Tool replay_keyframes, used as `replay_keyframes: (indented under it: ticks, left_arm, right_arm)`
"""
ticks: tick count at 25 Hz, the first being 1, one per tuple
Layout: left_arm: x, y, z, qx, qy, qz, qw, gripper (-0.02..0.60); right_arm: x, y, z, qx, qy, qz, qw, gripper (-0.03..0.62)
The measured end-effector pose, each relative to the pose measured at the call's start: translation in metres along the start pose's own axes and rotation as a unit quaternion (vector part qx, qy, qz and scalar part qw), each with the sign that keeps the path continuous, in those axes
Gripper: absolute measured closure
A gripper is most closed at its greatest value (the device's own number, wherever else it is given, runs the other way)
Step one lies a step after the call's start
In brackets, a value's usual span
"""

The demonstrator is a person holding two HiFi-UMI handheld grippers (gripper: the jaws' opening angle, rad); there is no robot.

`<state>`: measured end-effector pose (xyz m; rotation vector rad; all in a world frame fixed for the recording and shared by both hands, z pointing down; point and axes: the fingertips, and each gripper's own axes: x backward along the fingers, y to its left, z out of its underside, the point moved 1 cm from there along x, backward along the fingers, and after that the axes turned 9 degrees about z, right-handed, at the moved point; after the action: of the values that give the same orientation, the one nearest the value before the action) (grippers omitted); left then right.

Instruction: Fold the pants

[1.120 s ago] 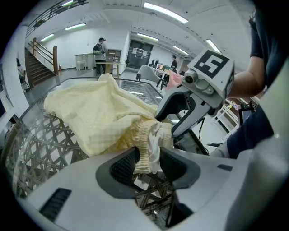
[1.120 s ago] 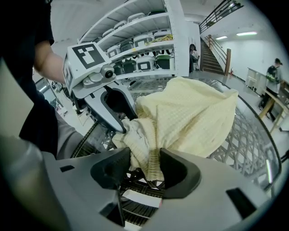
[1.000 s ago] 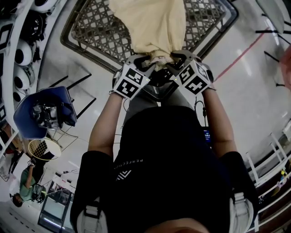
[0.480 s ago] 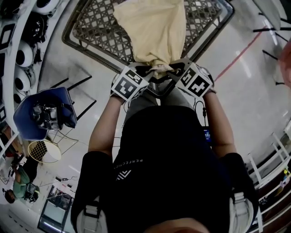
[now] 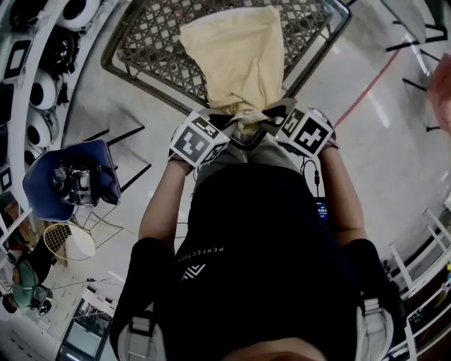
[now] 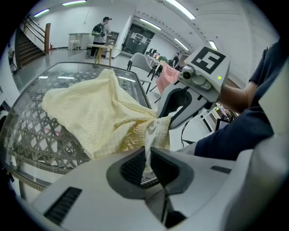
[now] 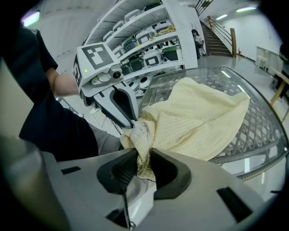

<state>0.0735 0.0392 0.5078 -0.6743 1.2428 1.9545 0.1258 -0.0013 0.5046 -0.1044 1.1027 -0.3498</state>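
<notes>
The left tongs (image 6: 146, 159) and right tongs (image 7: 143, 166) had just closed, pinching the pants' (image 5: 236, 56) near edge; the left's thin bite could slip under tension.

Bright, even indoor light falls from long ceiling strips (image 6: 180, 8); shadows are soft and shallow; the glossy floor (image 5: 394, 162) throws back pale streaks of glare; the glass bench (image 6: 58, 74) mirrors the lamps near its far edge; the pale yellow pants (image 6: 90, 117) are evenly lit, their weave sharp; all views bulge fisheye-fashion, lines bowing, corners black; the person's dark shirt (image 5: 261, 233) swallows detail.
</notes>
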Motion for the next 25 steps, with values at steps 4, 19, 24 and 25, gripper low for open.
replay_keyframes:
  ticks: [4,19,24,25]
  left_arm:
    - [0.019,-0.002,-0.019,-0.001,-0.013,-0.004,0.9999,0.54]
    - [0.061,0.056,-0.088,-0.023,-0.034,-0.047,0.9981,0.54]
    - [0.07,0.076,-0.107,-0.021,-0.04,-0.056,0.9974,0.54]
    - [0.071,0.079,-0.11,-0.021,-0.041,-0.058,0.9972,0.54]
  right_arm:
    - [0.019,-0.009,-0.016,-0.004,-0.017,0.015,1.0,0.497]
    - [0.033,-0.079,-0.077,-0.015,-0.043,0.101,0.994,0.497]
    - [0.034,-0.105,-0.094,-0.015,-0.046,0.117,0.992,0.496]
    - [0.034,-0.109,-0.097,-0.015,-0.045,0.119,0.992,0.496]
